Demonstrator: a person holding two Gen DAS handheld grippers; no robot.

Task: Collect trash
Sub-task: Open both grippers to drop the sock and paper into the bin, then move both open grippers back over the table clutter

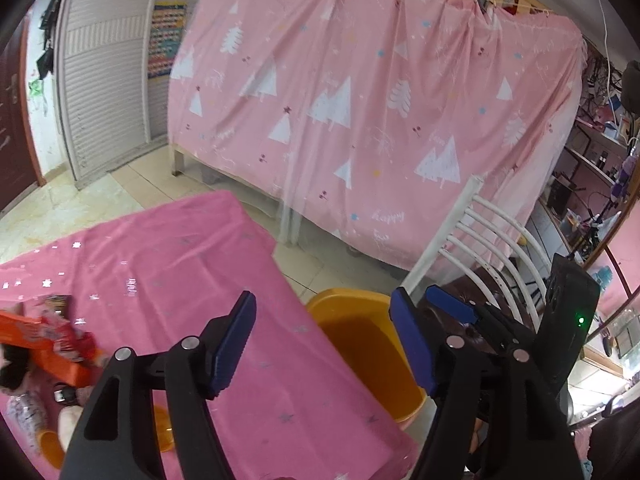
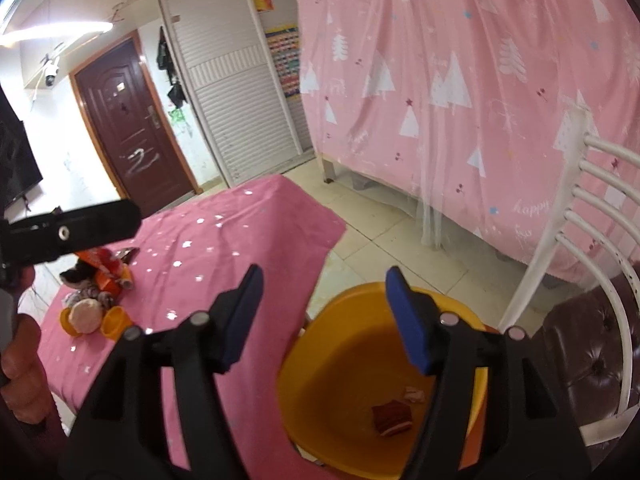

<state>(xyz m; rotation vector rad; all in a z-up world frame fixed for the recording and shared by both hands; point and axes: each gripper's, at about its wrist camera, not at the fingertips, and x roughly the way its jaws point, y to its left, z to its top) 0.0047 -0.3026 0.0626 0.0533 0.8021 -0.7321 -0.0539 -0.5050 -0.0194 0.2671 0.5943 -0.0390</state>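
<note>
A yellow bin [image 2: 360,294] stands on the floor beside the pink-clothed table [image 2: 224,248]. In it lie a brown wrapper [image 2: 392,418] and a small pale scrap [image 2: 414,394]. My right gripper [image 2: 326,320] hangs open over the bin's near rim with nothing between its blue pads. My left gripper [image 1: 324,344] is open and empty too, over the table's edge and the bin [image 1: 344,296]. A trash pile [image 1: 44,340] with an orange box sits at the table's far left, also visible as the pile [image 2: 100,276] in the right wrist view.
A white-backed chair [image 2: 580,240] with a dark padded seat stands right of the bin. A bed draped in a pink sheet [image 1: 360,100] fills the background. Orange caps [image 2: 116,322] lie beside the pile. A hand [image 2: 20,360] holds the left tool's handle.
</note>
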